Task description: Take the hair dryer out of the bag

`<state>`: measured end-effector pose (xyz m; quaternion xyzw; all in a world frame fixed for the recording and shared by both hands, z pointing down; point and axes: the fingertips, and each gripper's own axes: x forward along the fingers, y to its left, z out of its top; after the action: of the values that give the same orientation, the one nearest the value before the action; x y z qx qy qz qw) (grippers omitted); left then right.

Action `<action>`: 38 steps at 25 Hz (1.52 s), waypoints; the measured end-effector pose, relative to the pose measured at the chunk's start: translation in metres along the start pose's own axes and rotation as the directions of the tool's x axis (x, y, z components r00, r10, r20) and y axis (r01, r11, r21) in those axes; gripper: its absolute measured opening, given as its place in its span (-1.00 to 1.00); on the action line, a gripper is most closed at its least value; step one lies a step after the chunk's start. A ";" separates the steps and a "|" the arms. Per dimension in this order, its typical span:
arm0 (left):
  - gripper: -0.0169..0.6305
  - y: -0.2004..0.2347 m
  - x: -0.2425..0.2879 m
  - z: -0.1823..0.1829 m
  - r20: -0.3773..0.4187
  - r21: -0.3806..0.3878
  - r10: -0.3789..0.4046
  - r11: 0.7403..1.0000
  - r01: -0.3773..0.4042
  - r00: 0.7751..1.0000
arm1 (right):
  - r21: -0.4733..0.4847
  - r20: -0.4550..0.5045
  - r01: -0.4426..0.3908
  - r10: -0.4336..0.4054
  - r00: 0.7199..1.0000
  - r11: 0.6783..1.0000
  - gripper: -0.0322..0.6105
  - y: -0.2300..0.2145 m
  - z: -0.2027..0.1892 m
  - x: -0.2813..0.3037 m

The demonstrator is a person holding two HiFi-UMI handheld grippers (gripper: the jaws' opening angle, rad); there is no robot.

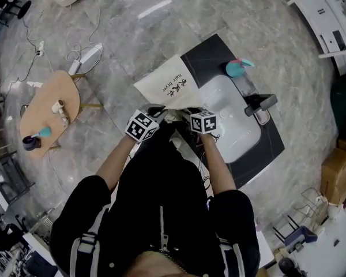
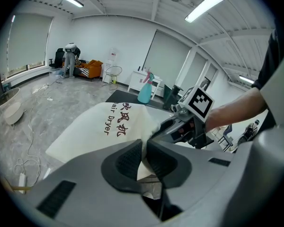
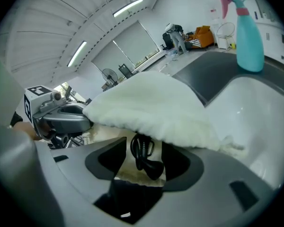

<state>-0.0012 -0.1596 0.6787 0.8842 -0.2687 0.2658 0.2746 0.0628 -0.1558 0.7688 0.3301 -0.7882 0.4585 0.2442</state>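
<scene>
Cream hair-dryer bag point(image 1: 168, 86) lies mid-frame on the dark counter point(image 1: 203, 56) — left gripper point(image 1: 155, 113) and right gripper point(image 1: 188, 115) at its lower edge — teal spray bottle point(image 1: 237, 68) to its right.

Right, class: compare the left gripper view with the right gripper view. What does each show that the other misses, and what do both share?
Left gripper view only: the red print on the bag, and the fabric pinched between the shut jaws of the left gripper.
Right gripper view only: a black cord at the bag's mouth, between the open jaws of the right gripper.
Both: the cream bag, the teal bottle, and the other gripper at the bag's mouth.
</scene>
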 end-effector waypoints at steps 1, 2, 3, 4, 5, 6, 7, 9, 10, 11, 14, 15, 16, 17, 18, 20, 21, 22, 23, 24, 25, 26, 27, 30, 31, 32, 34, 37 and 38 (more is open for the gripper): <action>-0.80 -0.001 0.000 0.000 -0.001 0.005 -0.004 1.000 0.004 1.000 | -0.001 -0.008 -0.003 0.003 1.000 1.000 -0.16 0.001 0.000 0.001; -0.80 -0.002 0.000 0.000 -0.002 0.010 -0.007 1.000 0.007 1.000 | -0.004 -0.015 -0.011 0.011 1.000 1.000 -0.16 0.004 0.001 0.002; -0.80 -0.003 0.000 0.000 -0.003 0.014 -0.012 1.000 0.012 1.000 | -0.007 -0.022 -0.019 0.019 1.000 1.000 -0.16 0.007 0.001 0.004; -0.80 -0.005 -0.001 0.000 -0.003 0.018 -0.017 1.000 0.017 1.000 | -0.009 -0.029 -0.023 0.023 0.999 1.000 -0.16 0.008 0.000 0.006; -0.80 -0.006 -0.001 0.000 -0.004 0.021 -0.023 1.000 0.023 1.000 | -0.011 -0.037 -0.024 0.024 0.999 1.000 -0.16 0.009 0.000 0.008; -0.80 -0.007 -0.001 0.000 -0.006 0.024 -0.028 0.999 0.028 1.000 | -0.013 -0.046 -0.024 0.023 0.999 1.000 -0.16 0.009 -0.003 0.010; -0.80 -0.008 -0.001 0.000 -0.007 0.027 -0.032 0.999 0.032 0.999 | -0.019 -0.054 -0.019 0.018 0.998 1.000 -0.17 0.008 -0.005 0.013; -0.80 -0.009 -0.001 0.000 -0.008 0.030 -0.037 0.999 0.038 0.999 | -0.047 -0.059 0.006 -0.009 0.998 0.999 -0.20 0.006 -0.004 0.012; -0.80 -0.009 -0.001 0.000 -0.008 0.031 -0.039 0.999 0.039 0.999 | -0.055 -0.058 0.011 -0.014 0.998 0.998 -0.26 0.006 -0.002 0.012; -0.80 -0.009 -0.001 0.000 -0.009 0.031 -0.039 0.999 0.039 0.999 | -0.057 -0.059 0.010 -0.013 0.998 0.998 -0.26 0.006 -0.002 0.012; -0.80 -0.009 -0.002 0.000 -0.011 0.032 -0.037 0.999 0.038 0.999 | -0.067 -0.072 -0.002 -0.003 0.997 0.998 -0.28 0.009 -0.001 0.012; -0.80 -0.010 -0.002 0.000 -0.011 0.033 -0.036 0.999 0.036 0.999 | -0.074 -0.078 -0.005 -0.001 0.997 0.997 -0.29 0.009 -0.002 0.012; -0.80 -0.010 -0.001 0.000 -0.012 0.034 -0.033 0.999 0.034 0.999 | -0.082 -0.084 -0.008 0.001 0.996 0.997 -0.30 0.008 -0.005 0.014; -0.79 -0.010 0.000 0.000 -0.012 0.035 -0.031 0.999 0.032 0.999 | -0.089 -0.088 -0.010 0.002 0.996 0.996 -0.33 0.007 -0.008 0.016; -0.80 -0.010 0.000 0.000 -0.013 0.037 -0.029 0.999 0.029 0.999 | -0.095 -0.088 -0.008 0.000 0.996 0.995 -0.39 0.006 -0.010 0.017; -0.80 -0.010 0.000 -0.001 -0.013 0.038 -0.026 0.999 0.026 1.000 | -0.093 -0.077 0.004 -0.011 0.997 0.996 -0.44 0.005 -0.009 0.018; -0.80 -0.010 0.000 -0.001 -0.012 0.039 -0.025 0.999 0.026 1.000 | -0.089 -0.071 0.010 -0.016 0.997 0.996 -0.45 0.005 -0.009 0.017; -0.80 -0.010 0.000 -0.001 -0.012 0.040 -0.025 0.999 0.026 1.000 | -0.088 -0.068 0.014 -0.020 0.998 0.996 -0.45 0.004 -0.009 0.018; -0.80 -0.010 0.001 -0.001 -0.012 0.041 -0.025 0.999 0.025 1.000 | -0.091 -0.065 0.018 -0.024 0.998 0.996 -0.47 0.003 -0.010 0.018; -0.79 -0.010 0.001 -0.002 -0.012 0.042 -0.024 0.999 0.024 1.000 | -0.095 -0.061 0.024 -0.030 0.998 0.995 -0.49 0.003 -0.009 0.018; -0.80 -0.010 0.001 -0.002 -0.012 0.042 -0.022 0.999 0.022 1.000 | -0.100 -0.059 0.032 -0.038 0.998 0.994 -0.50 0.003 -0.008 0.017; -0.79 -0.010 0.001 -0.002 -0.012 0.041 -0.019 0.999 0.019 1.000 | -0.107 -0.058 0.044 -0.050 0.997 0.993 -0.51 0.004 -0.006 0.014; -0.80 -0.010 0.001 -0.002 -0.012 0.040 -0.016 0.999 0.016 1.000 | -0.116 -0.059 0.057 -0.065 0.996 0.992 -0.52 0.004 -0.003 0.010; -0.79 -0.009 0.001 -0.002 -0.012 0.038 -0.009 0.999 0.010 1.000 | -0.118 -0.060 0.057 -0.065 0.996 0.991 -0.53 0.003 -0.009 0.010; -0.79 -0.009 0.001 -0.002 -0.012 0.039 -0.008 0.999 0.008 1.000 | -0.117 -0.059 0.054 -0.061 0.996 0.992 -0.53 0.002 -0.011 0.011; -0.80 -0.009 0.002 -0.002 -0.011 0.039 -0.007 0.999 0.007 1.000 | -0.117 -0.058 0.055 -0.062 0.996 0.992 -0.53 0.002 -0.013 0.011; -0.80 -0.010 0.002 -0.002 -0.010 0.040 -0.005 0.999 0.005 1.000 | -0.119 -0.056 0.061 -0.068 0.996 0.991 -0.53 0.002 -0.014 0.009; -0.80 -0.010 0.001 -0.003 -0.009 0.040 -0.001 0.999 0.001 1.000 | -0.121 -0.055 0.068 -0.075 0.996 0.990 -0.53 0.002 -0.016 0.007; -0.80 -0.010 0.001 -0.003 -0.010 0.040 0.001 0.999 0.000 1.000 | -0.122 -0.054 0.073 -0.080 0.995 0.990 -0.54 0.002 -0.017 0.005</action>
<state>0.0045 -0.1510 0.6781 0.8881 -0.2622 0.2755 0.2583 0.0587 -0.1419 0.7789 0.3312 -0.7934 0.4102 0.3042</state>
